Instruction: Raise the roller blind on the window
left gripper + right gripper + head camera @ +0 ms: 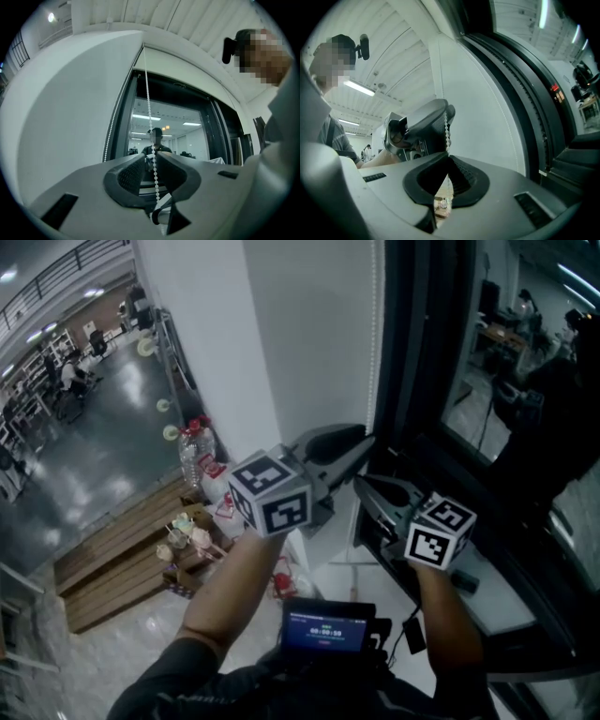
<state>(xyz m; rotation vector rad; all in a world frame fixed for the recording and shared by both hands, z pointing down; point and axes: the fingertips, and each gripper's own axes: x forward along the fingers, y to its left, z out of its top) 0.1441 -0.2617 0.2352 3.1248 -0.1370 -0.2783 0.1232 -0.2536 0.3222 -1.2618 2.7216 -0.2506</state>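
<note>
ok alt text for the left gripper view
The left gripper has its jaws slightly apart, with a white bead chain running up between them to the top of a dark-framed window. A white wall fills the left side.

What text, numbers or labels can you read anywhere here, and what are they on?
No text reads clearly.
Screen: a line of white digits, too blurred to read.
Left cube and right cube: black-and-white square markers only, no words.
Bottle: label too small to read.
Red light beyond the window frame: blurred, unreadable.
</note>
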